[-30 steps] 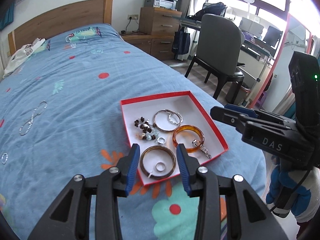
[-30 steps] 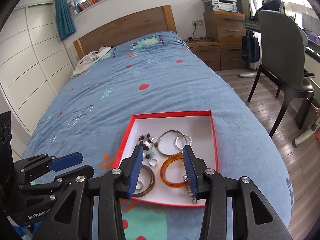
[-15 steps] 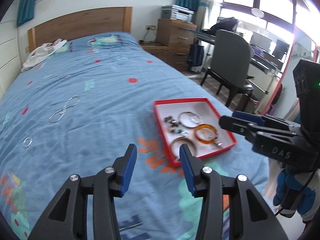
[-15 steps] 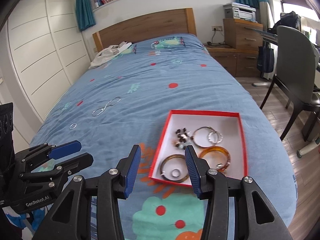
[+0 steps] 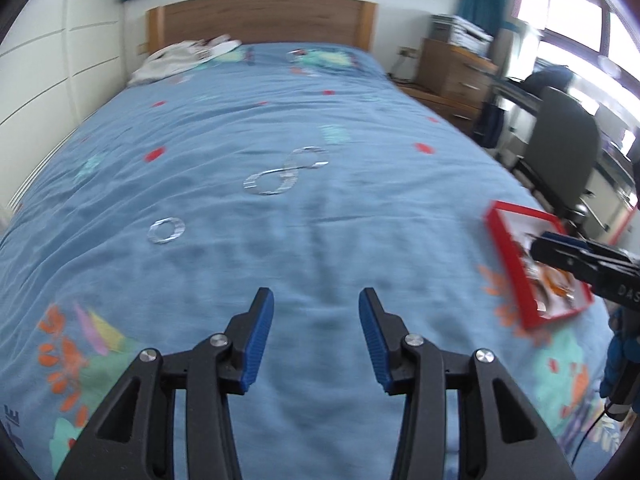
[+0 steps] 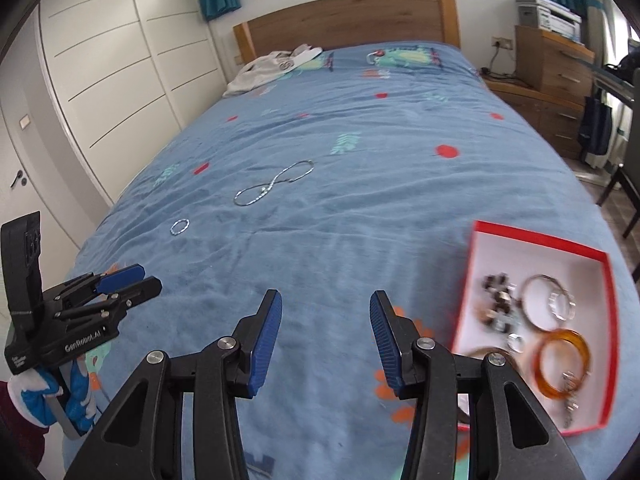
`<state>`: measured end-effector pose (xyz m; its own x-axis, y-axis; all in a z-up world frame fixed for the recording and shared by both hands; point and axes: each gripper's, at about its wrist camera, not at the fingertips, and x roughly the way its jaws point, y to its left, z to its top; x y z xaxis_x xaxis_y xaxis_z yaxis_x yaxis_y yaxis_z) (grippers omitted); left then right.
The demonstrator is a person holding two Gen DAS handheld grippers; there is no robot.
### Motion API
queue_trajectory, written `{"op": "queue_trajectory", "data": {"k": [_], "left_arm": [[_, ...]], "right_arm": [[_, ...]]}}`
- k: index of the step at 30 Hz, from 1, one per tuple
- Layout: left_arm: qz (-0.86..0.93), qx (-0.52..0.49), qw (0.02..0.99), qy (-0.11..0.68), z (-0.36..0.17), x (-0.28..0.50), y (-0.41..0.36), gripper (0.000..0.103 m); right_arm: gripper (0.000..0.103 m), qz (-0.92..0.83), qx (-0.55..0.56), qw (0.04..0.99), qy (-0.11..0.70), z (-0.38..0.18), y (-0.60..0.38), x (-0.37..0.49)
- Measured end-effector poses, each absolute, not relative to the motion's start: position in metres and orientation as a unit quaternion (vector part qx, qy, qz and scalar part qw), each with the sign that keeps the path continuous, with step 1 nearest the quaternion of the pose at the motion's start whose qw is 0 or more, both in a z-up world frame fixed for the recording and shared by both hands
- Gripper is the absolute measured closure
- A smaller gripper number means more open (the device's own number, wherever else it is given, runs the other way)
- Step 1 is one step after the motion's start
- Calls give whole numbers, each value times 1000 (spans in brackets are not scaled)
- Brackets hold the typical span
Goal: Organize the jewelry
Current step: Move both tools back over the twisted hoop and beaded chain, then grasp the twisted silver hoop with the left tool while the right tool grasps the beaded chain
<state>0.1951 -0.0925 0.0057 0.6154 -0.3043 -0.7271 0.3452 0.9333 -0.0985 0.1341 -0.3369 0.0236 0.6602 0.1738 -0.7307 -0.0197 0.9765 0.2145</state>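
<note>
**Two parted grippers held over a bed scattered with jewelry**

The left gripper [image 5: 316,334] is held above the blue bedspread [image 5: 320,216] with its jaws apart and nothing between them. The right gripper [image 6: 325,334] is likewise spread wide and empty. Farther up the bed, a silver chain necklace [image 6: 274,189] is laid in a figure-eight, with a small silver ring [image 6: 179,226] near it. At the right edge, a red-rimmed box [image 6: 600,256] is seen holding an amber bangle [image 6: 564,364], beads and silver hoops.
</note>
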Motion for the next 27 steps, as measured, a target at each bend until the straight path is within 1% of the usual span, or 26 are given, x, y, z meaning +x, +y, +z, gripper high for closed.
{"op": "queue_trajectory", "data": {"k": [6,12,13,14,16,27], "left_arm": [[-132,-4,901,414,-18,247,-35,61],[-104,-18,899,426,-39,291,-6,60],[-101,-21,897,429,-43,299,-2,60],[-98,-24,897,431,-47,305,2,58],[-91,-26,897,432,-53,317,6,54],[-99,-28,894,436,-80,358,7,53]], "right_arm": [[58,90,90,895,427,-3,-301,193],[57,123,93,888,433,-24,-271,252],[56,127,95,887,434,-26,-268,260],[53,132,98,886,433,-28,-263,270],[50,141,106,885,432,-33,-256,290],[49,157,161,867,445,-77,-243,366]]}}
